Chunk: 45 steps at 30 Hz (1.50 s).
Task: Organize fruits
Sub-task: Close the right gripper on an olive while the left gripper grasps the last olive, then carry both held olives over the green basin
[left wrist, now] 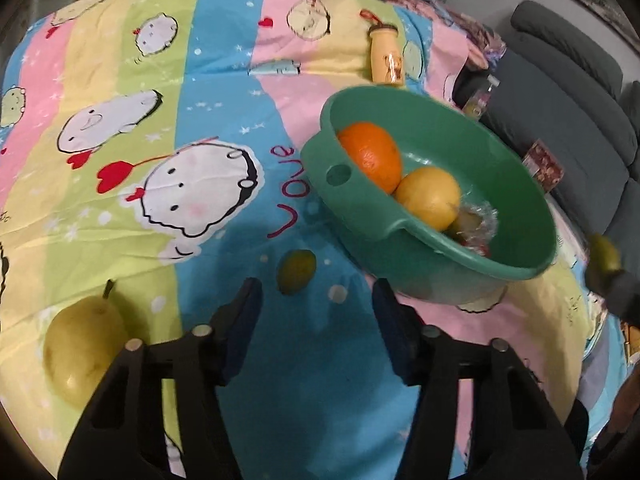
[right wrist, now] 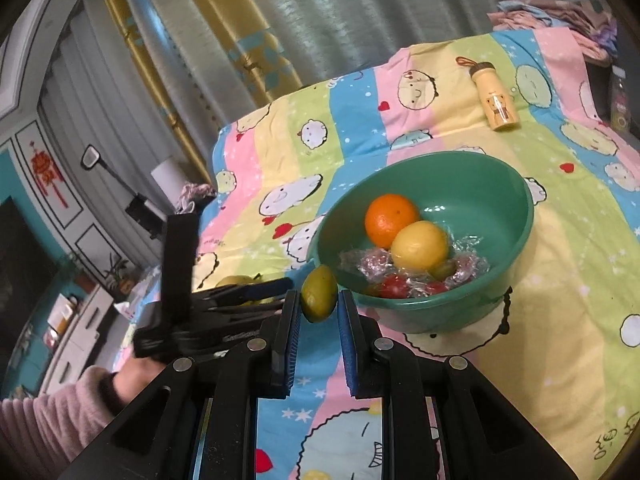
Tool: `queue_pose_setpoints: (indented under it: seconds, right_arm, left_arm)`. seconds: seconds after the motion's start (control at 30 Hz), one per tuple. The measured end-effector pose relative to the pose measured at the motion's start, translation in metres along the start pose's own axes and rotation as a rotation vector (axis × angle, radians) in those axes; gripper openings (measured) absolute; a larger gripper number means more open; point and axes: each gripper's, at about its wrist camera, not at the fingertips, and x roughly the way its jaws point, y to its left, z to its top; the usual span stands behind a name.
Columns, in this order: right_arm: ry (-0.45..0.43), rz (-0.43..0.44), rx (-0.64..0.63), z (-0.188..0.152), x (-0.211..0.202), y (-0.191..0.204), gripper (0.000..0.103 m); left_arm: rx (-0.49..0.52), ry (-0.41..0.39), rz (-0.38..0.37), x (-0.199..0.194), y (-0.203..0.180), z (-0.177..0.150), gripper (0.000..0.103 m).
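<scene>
A green bowl on the cartoon-print cloth holds an orange, a yellow fruit and plastic-wrapped small red fruits. My right gripper is shut on a small green-yellow fruit, held just left of the bowl's near rim; it shows at the far right in the left wrist view. My left gripper is open and empty above the cloth. A small green fruit lies just ahead of it. A yellow pear lies to its left.
A yellow bottle lies on the cloth beyond the bowl. A grey sofa stands to the right, folded clothes at the far corner. Curtains hang behind the table.
</scene>
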Motion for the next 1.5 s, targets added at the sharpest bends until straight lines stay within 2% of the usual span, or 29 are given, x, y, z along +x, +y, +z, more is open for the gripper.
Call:
queue_pose_setpoints:
  seconds: [0.17, 0.27, 0.5, 0.6, 1.03, 1.17, 1.5]
  right_arm:
    - [-0.010, 0.008, 0.020, 0.000, -0.001, -0.011, 0.020]
    - [-0.008, 0.012, 0.034, -0.001, 0.000, -0.017, 0.021]
    - [-0.004, 0.014, 0.054, -0.003, 0.002, -0.025, 0.021]
    - [0.002, 0.016, 0.052, -0.005, 0.004, -0.024, 0.020]
    - [0.007, 0.017, 0.050, -0.005, 0.005, -0.021, 0.020]
    - [0.009, 0.020, 0.043, -0.006, 0.006, -0.019, 0.020]
    - [0.009, 0.026, 0.024, -0.005, 0.002, -0.011, 0.021]
  left_arm:
    - [0.023, 0.004, 0.017, 0.012, 0.001, 0.004, 0.052]
    - [0.035, 0.015, 0.033, 0.019, 0.001, 0.005, 0.038]
    - [0.051, 0.020, 0.076, 0.024, 0.000, 0.008, 0.029]
    - [0.056, 0.020, 0.090, 0.024, 0.001, 0.007, 0.020]
    - [0.012, 0.026, 0.104, 0.011, -0.004, -0.001, 0.020]
    - [-0.025, 0.016, 0.117, -0.002, -0.004, -0.002, 0.020]
    - [-0.035, -0.042, 0.128, -0.046, -0.021, -0.002, 0.020]
